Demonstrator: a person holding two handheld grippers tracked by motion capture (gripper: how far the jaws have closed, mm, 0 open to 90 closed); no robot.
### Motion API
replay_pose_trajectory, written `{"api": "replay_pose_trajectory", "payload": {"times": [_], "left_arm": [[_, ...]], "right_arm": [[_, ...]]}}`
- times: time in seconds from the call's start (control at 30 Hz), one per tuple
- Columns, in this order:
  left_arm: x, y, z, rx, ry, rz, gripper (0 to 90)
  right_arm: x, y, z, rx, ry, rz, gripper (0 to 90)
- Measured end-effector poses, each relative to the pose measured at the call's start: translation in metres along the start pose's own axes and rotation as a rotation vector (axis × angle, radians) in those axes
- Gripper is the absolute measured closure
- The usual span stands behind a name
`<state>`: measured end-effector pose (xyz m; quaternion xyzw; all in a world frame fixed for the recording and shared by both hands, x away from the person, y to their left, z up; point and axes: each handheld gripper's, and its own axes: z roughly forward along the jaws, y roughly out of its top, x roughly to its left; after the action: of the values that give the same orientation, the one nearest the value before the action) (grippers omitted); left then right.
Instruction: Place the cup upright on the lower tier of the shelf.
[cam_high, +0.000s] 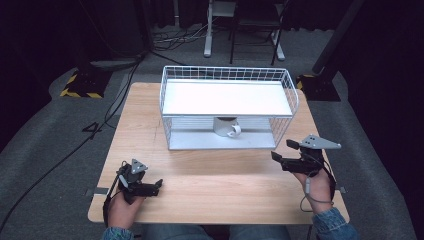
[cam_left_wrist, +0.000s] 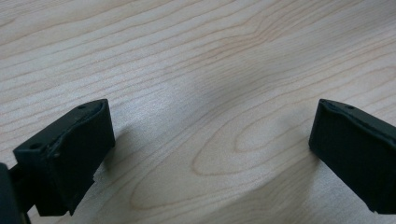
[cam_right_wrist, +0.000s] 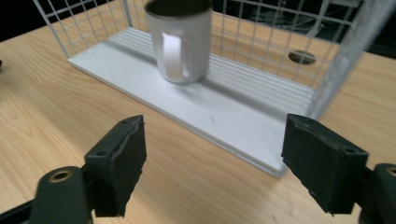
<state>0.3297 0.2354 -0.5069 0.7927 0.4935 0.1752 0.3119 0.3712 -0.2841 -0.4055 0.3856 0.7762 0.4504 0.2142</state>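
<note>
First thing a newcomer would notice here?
The white wire rack at the far middle of the wooden table, with a silver mug on its lower shelf, handle facing the person. Nearer, the left gripper and right gripper are both open, holding nothing.

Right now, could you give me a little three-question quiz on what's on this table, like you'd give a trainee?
1. True or false: the mug stands on the lower shelf of the white wire rack, under its upper shelf.
2. Which way does the mug's handle face in the high view? A) toward the person B) toward the far end of the table
3. Fill in: the jaws of the left gripper and the right gripper both stand ____, with nothing between them.

Key: 1 true; 2 A; 3 open.
</note>
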Motion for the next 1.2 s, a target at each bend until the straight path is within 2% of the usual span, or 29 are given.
{"api": "replay_pose_trajectory", "payload": {"times": [0.07,0.4,0.43,0.6,0.77,1.03,1.13,1.2], "left_arm": [[0.000,0.000,0.000,-0.001,0.001,0.001,0.5],[0.000,0.000,0.001,-0.003,0.001,-0.001,0.5],[0.000,0.000,0.000,-0.001,0.003,0.000,0.5],[0.000,0.000,0.000,-0.001,0.001,0.000,0.5],[0.000,0.001,0.001,-0.003,0.002,-0.002,0.5],[0.000,0.001,0.001,-0.003,0.002,-0.002,0.5],[0.000,0.001,0.001,-0.003,0.002,-0.003,0.5],[0.000,0.001,0.001,-0.003,0.003,-0.002,0.5]], "right_arm": [[-0.005,-0.005,-0.002,0.017,-0.022,0.014,15.8],[-0.026,-0.030,-0.010,0.093,-0.059,0.052,15.7],[-0.031,-0.036,-0.011,0.117,-0.070,0.061,15.6],[-0.040,-0.050,-0.013,0.161,-0.092,0.092,15.6],[-0.050,-0.068,-0.008,0.199,-0.121,0.116,15.5],[-0.061,-0.094,0.002,0.257,-0.115,0.151,15.3],[-0.063,-0.101,0.005,0.277,-0.121,0.154,14.7],[-0.062,-0.103,0.006,0.259,-0.134,0.139,14.6]]}}
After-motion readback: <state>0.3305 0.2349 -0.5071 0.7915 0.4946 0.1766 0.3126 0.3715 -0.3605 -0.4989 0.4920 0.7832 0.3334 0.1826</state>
